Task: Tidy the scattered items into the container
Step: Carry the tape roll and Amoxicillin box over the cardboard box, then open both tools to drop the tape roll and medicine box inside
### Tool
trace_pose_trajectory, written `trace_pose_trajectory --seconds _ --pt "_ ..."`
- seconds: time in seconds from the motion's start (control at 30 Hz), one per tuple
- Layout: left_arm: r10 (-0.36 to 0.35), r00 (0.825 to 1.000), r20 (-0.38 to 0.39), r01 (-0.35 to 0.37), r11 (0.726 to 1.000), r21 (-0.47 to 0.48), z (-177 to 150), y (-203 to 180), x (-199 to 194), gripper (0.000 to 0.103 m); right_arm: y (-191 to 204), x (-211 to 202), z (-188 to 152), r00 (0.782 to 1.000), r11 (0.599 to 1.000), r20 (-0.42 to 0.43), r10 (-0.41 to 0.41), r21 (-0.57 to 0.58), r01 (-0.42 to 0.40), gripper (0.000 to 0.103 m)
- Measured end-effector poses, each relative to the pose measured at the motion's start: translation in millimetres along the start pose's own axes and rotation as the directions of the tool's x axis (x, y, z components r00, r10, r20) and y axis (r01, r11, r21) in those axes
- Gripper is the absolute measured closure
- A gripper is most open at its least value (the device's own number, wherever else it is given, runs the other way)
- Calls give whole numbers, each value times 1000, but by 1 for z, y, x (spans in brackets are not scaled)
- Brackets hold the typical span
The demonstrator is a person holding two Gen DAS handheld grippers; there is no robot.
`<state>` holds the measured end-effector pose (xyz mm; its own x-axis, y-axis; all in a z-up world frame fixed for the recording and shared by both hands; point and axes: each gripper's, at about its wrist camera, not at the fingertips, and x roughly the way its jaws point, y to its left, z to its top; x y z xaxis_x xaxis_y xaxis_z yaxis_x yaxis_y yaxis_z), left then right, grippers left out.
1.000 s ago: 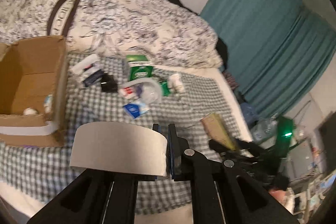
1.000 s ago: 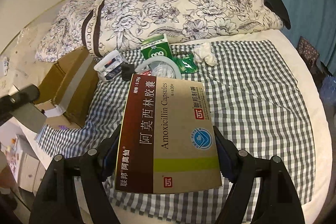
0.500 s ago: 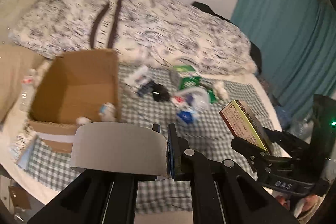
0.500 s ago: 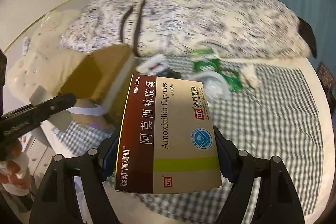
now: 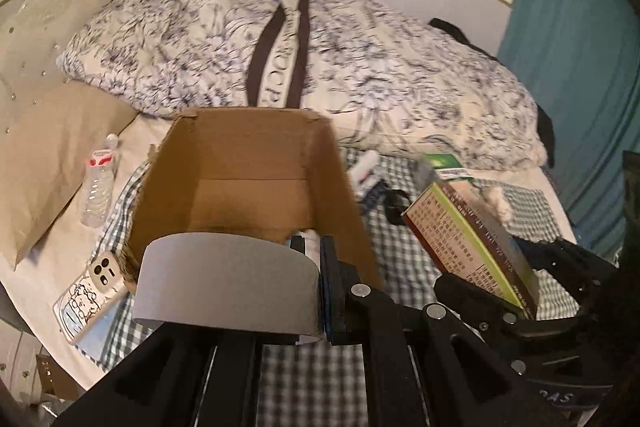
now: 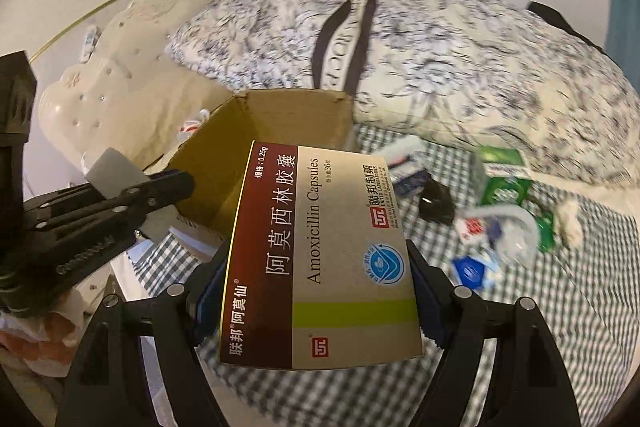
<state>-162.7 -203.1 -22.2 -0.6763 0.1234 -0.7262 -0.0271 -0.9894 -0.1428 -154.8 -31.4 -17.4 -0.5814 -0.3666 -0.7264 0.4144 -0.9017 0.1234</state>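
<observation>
1. Cardboard box (image 5: pixel 248 183) sits open-topped on the bed, on the checked sheet (image 5: pixel 320 379), just in front of the flowered duvet (image 5: pixel 360 59); its inside is mostly bare brown card.
2. Left tongs (image 5: pixel 316 291) are pressed together on the edge of a pale grey roll of tape (image 5: pixel 228 287), which stands out to the left of the jaws, in front of the near wall of the box.
3. Right tongs (image 6: pixel 316 291) are spread wide and pinch a flat medicine box (image 6: pixel 320 267) by its 2 long sides; the print reads "Amoxicillin Capsules".
4. In the left wrist view the same medicine box (image 5: pixel 468 239) shows tilted, held up to the right of the cardboard box and not inside it.
5. In the right wrist view the left tongs (image 6: pixel 176 183) reach in from the left with the grey tape toward the near corner of the cardboard box (image 6: pixel 256 147).
6. Scattered things lie on the checked sheet (image 6: pixel 560 307) to the right of the box: a green packet (image 6: pixel 504 183), a small black item (image 6: pixel 436 203), a blue and white sachet (image 6: pixel 476 271), a clear plastic piece (image 6: pixel 516 231) and a crumpled tissue (image 6: pixel 570 223).
7. Left of the box lie a clear water bottle (image 5: pixel 98 187) and a phone (image 5: pixel 92 299) in a cartoon case.
8. A teal curtain (image 5: pixel 580 67) hangs at the right.
</observation>
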Motion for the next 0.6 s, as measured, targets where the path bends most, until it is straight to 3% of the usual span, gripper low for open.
trace_pose_trajectory --seconds 0.27,0.33,0.37,0.4,0.47,0.53,0.6 --pt "-6 999 -33 4 999 -46 16 34 50 96 9 60 25 1000 1000 -19 -18 -15 18 25" --pt "1 999 -35 -4 998 -60 23 38 57 91 13 70 32 1000 1000 -26 -3 -17 2 25" --pt "13 999 -38 -16 997 -73 26 41 59 76 15 74 35 1000 1000 -31 4 -16 -4 25" --pt "25 999 -44 -29 995 -91 29 44 60 42 15 77 37 999 1000 -32 8 -12 -9 25" --pt "38 998 -45 -44 989 -139 33 51 60 3 15 80 41 999 1000 -27 25 -6 -25 23" --pt "11 1000 -26 -15 983 -183 35 57 55 2 15 80 43 999 999 -12 47 -7 -47 9" --pt "-2 1000 -23 -2 982 -189 35 58 52 2 16 76 43 999 999 16 39 -16 -39 5"
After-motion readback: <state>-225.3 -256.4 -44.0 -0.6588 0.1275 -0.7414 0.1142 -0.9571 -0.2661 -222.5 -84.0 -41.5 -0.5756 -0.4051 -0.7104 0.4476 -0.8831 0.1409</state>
